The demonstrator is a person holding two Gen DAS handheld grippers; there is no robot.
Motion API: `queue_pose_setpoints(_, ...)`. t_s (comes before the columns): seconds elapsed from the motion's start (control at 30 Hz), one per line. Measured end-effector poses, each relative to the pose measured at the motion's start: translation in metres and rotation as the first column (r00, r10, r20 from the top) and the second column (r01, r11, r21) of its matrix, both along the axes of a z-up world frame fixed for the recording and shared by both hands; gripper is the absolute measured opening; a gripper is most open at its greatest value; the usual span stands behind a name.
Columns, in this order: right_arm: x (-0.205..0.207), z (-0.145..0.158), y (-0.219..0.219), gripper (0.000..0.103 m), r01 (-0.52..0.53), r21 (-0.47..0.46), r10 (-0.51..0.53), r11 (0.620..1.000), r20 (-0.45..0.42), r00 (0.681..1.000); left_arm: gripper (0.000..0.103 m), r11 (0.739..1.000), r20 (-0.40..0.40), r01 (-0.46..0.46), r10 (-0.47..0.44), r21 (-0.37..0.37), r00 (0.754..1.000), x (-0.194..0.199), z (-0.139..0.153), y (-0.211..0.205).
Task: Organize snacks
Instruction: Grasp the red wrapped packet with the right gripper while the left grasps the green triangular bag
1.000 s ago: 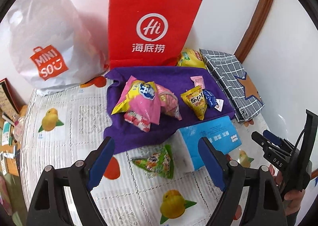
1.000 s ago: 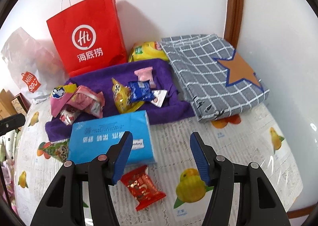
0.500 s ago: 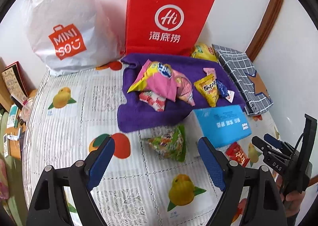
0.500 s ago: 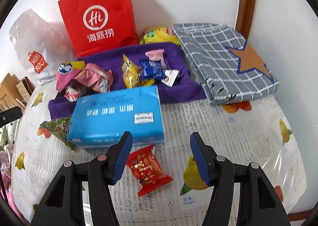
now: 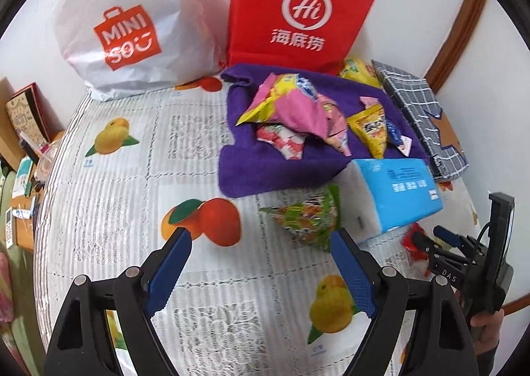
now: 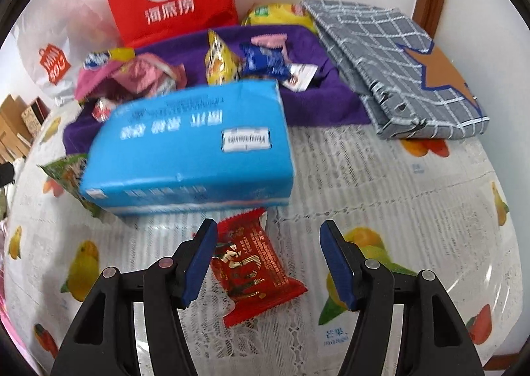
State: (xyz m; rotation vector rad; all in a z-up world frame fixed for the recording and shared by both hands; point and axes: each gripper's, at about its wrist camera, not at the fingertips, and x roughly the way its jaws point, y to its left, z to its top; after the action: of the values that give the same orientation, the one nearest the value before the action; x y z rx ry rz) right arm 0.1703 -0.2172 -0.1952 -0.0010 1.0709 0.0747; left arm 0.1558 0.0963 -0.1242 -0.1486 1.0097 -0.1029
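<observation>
In the left wrist view the worktop (image 5: 109, 197) fills the middle of the frame. At the top, two bags stand against the wall: the plastic bag (image 5: 132, 22) upper left, the paper bag (image 5: 298, 12) to its right. Before the paper bag lies the towel (image 5: 265, 174) with several snack packs (image 5: 298, 111) on it. The folded cloth (image 5: 420, 111) lies right of the towel. The tissue pack (image 5: 394, 190) lies at the towel's lower right corner, and one snack (image 5: 304, 217) lies just left of it. In the right wrist view another snack (image 6: 255, 263) lies before the tissue pack (image 6: 195, 151).
</observation>
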Motion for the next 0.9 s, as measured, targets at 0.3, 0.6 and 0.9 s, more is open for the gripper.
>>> queue_pose_setpoints(0.3, -0.002, -0.01, -0.005, 0.068, -0.006, 0.054, 0.007, 0.999, -0.016, 1.0, 0.084, 1.0, -0.017, -0.017, 0.016, -0.02, 1.0, 0.005, -0.011, 0.009)
queue_pose_setpoints(0.6, -0.019, -0.017, 0.014, 0.077, -0.133, -0.018, 0.134, 0.991, 0.027, 0.991, 0.084, 0.999, -0.019, 0.035, -0.036, -0.008, 0.999, 0.017, -0.024, -0.015)
queue_pose_setpoints(0.9, -0.031, -0.017, 0.002, 0.069, -0.154, 0.0, 0.154, 0.988, 0.066, 0.986, 0.084, 0.992, -0.024, 0.111, -0.11, 0.063, 0.994, 0.034, -0.033, -0.053)
